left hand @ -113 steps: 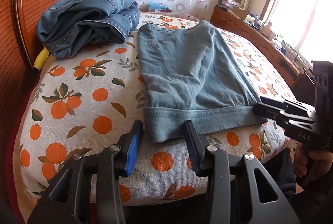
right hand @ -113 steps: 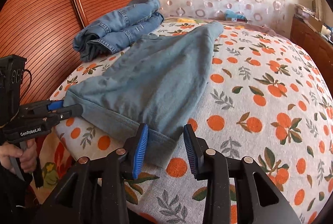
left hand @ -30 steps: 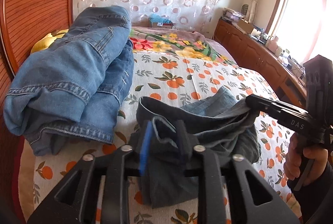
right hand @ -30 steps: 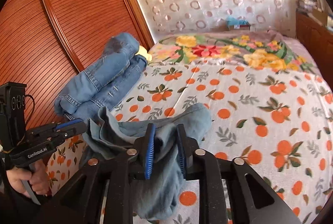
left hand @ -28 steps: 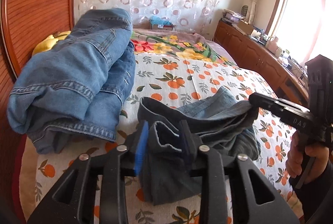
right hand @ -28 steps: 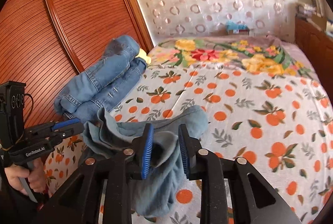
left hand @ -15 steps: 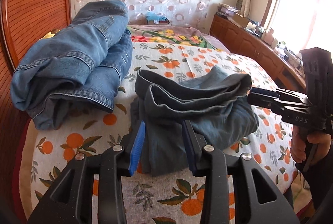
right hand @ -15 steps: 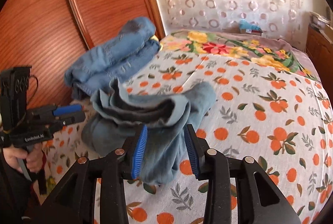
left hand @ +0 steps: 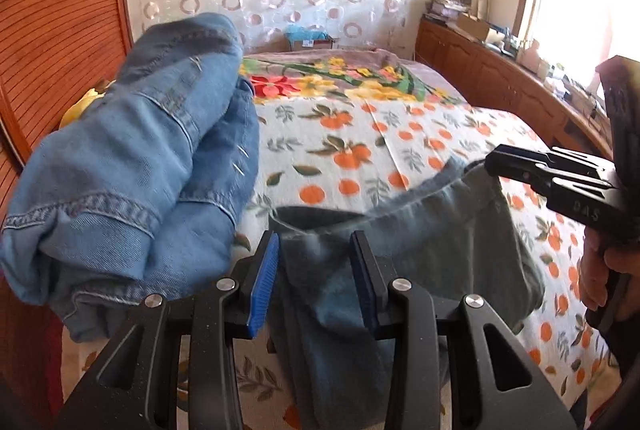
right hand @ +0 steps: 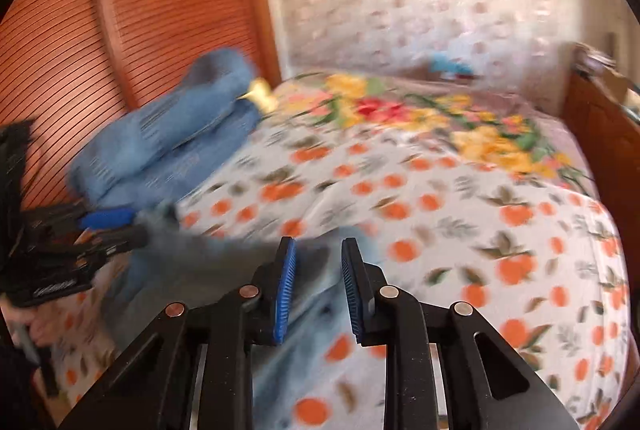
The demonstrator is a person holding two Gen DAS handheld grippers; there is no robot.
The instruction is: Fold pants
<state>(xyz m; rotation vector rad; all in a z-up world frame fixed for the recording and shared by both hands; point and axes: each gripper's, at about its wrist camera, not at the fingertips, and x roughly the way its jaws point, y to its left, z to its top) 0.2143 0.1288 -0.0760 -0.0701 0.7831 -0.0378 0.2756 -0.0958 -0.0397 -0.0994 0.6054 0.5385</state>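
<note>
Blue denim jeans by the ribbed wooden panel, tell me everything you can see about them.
The blue denim jeans are folded into a thick, rounded bundle of faded mid-blue cloth, with stitched seams and a hem showing at the near end. They lie on the orange-print bedspread, beside the ribbed wooden panel, with a yellow object peeking out behind. The grey-blue pants sit just to their right; whether the two touch is unclear.
</note>
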